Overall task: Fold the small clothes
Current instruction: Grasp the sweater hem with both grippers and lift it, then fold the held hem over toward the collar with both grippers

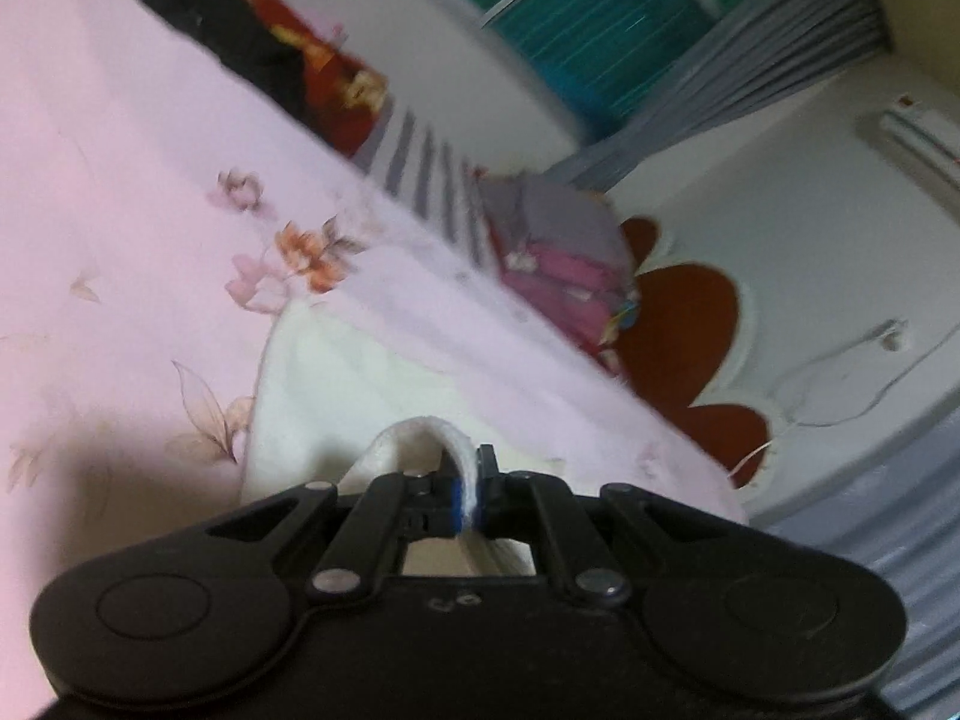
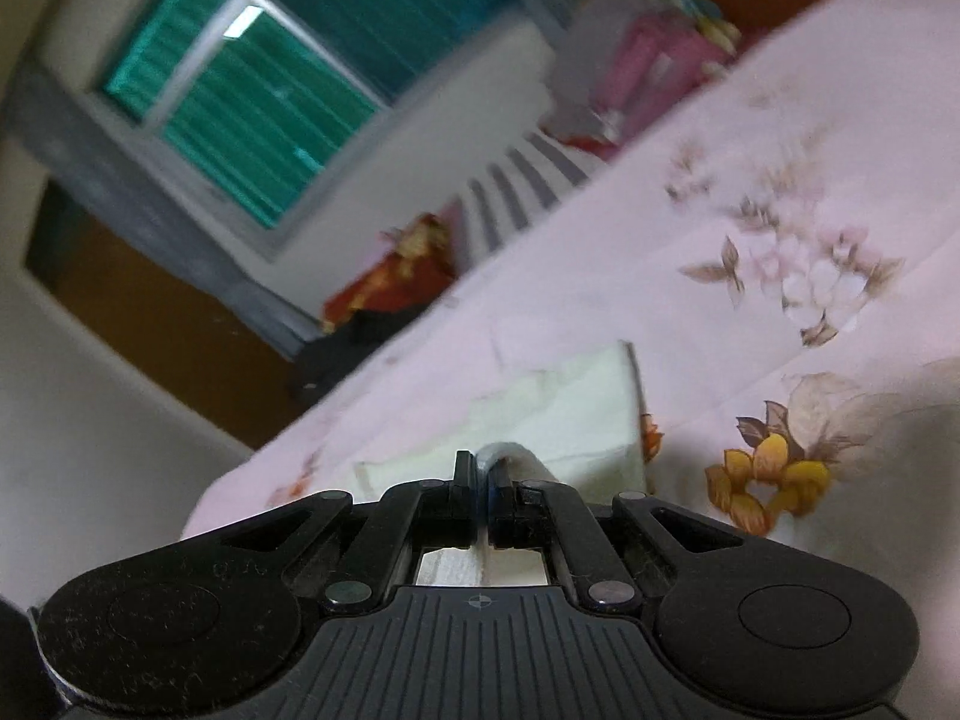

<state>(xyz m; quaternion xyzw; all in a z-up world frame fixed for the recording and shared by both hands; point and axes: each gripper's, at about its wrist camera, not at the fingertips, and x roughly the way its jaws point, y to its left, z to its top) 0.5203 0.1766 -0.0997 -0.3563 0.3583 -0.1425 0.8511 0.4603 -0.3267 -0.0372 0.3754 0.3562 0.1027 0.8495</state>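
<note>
A small cream-white garment (image 1: 336, 372) lies on a pink floral bedsheet (image 1: 120, 180). My left gripper (image 1: 468, 480) is shut on a looped edge of it, which bulges up above the jaws. In the right wrist view the same garment (image 2: 570, 414) spreads ahead on the sheet (image 2: 720, 150). My right gripper (image 2: 485, 474) is shut on another edge of it, with a small fold of cloth showing above the jaws. Both views are tilted and blurred.
At the far side of the bed lie a striped cloth (image 1: 432, 186), a red and black pile (image 1: 300, 72) and a pink and grey bundle (image 1: 558, 252). Behind are a white wall, a green-shuttered window (image 2: 252, 84) and grey curtains (image 1: 780, 42).
</note>
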